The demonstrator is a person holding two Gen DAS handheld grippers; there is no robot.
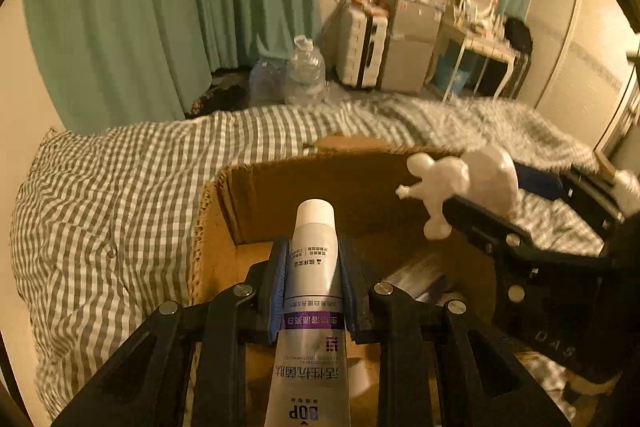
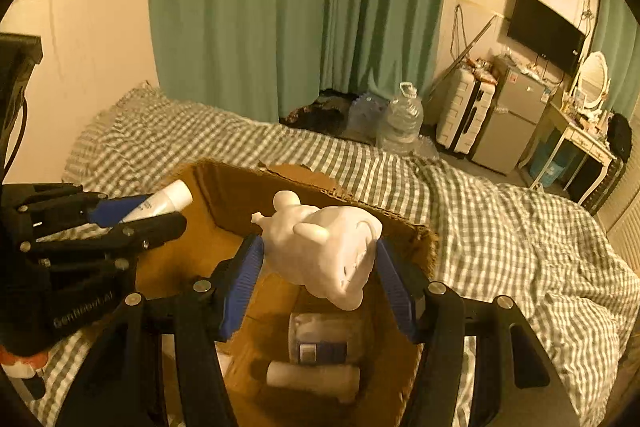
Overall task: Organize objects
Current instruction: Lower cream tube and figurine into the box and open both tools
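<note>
Right wrist view showed the right gripper (image 2: 320,263) clamped on a white figurine (image 2: 320,251) and the left gripper (image 1: 314,275) clamped on a toothpaste tube (image 1: 312,267), both above the cardboard box (image 2: 224,195); releasing together risked the figurine striking the bottles below the jaws.

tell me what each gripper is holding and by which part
Left gripper: the toothpaste tube, clamped across its body below the white cap. Right gripper: the white figurine, pinched at its two sides. Both are over the cardboard box.
</note>
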